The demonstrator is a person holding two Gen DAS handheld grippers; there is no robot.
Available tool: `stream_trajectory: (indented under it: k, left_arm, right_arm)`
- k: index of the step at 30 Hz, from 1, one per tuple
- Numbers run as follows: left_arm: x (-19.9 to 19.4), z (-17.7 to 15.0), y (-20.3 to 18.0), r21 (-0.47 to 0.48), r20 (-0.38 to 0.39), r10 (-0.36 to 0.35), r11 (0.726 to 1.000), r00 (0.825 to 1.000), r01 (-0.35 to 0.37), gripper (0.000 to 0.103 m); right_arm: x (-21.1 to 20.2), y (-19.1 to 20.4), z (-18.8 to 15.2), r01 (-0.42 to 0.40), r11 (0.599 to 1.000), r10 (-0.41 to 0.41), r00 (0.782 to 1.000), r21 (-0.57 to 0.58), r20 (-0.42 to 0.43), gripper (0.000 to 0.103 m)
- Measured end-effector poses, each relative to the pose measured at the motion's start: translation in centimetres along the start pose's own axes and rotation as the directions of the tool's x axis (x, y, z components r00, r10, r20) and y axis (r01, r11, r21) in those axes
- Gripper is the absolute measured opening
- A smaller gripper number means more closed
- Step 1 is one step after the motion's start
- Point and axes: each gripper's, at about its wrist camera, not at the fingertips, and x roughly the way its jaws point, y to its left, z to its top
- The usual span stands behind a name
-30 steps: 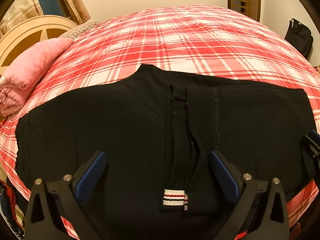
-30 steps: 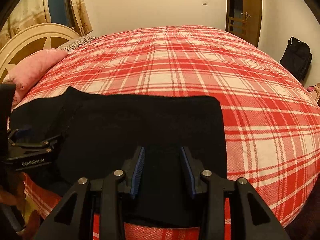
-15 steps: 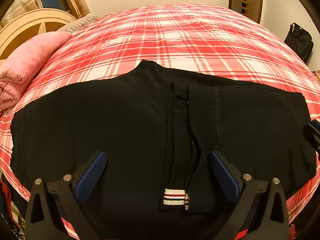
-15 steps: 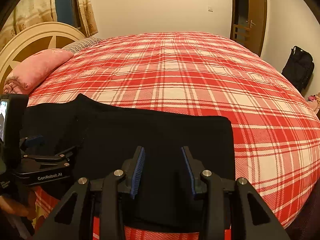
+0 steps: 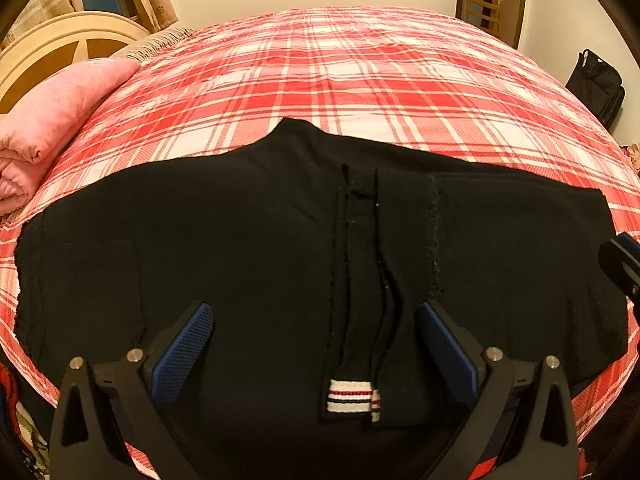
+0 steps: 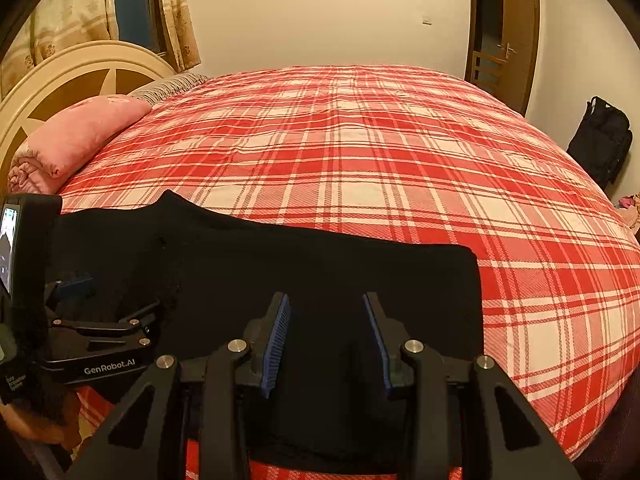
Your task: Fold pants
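We have lifted both grippers slightly back from the black pants (image 5: 248, 240), which lie flat near the plaid bed's (image 5: 360, 64) edge; left gripper (image 5: 312, 344) wide open, right gripper (image 6: 326, 340) partly open, both empty, likely between folds.

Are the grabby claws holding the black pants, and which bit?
Nothing is held. The left gripper and right gripper both hang open above the pants, which lie flat on the bed.
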Motion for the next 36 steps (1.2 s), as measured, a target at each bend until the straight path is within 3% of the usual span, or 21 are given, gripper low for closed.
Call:
stream_trajectory:
  k: [18,36]
  left_arm:
    - [-0.4,0.2,1.1,-0.033,0.020,-0.014,0.999,1.000,0.015,0.103]
    - [-2.4,-0.4,8.8,-0.163,0.098,0.042,0.986,0.994,-0.025,0.103]
  right_arm:
    - [1.8,0.6,1.1,0.028,0.999,-0.027,0.998,0.024,-0.058,0.039]
    - [2.9,3.8,2.5,0.000,0.999,-0.003,0.998,-0.040,-0.062,0.039]
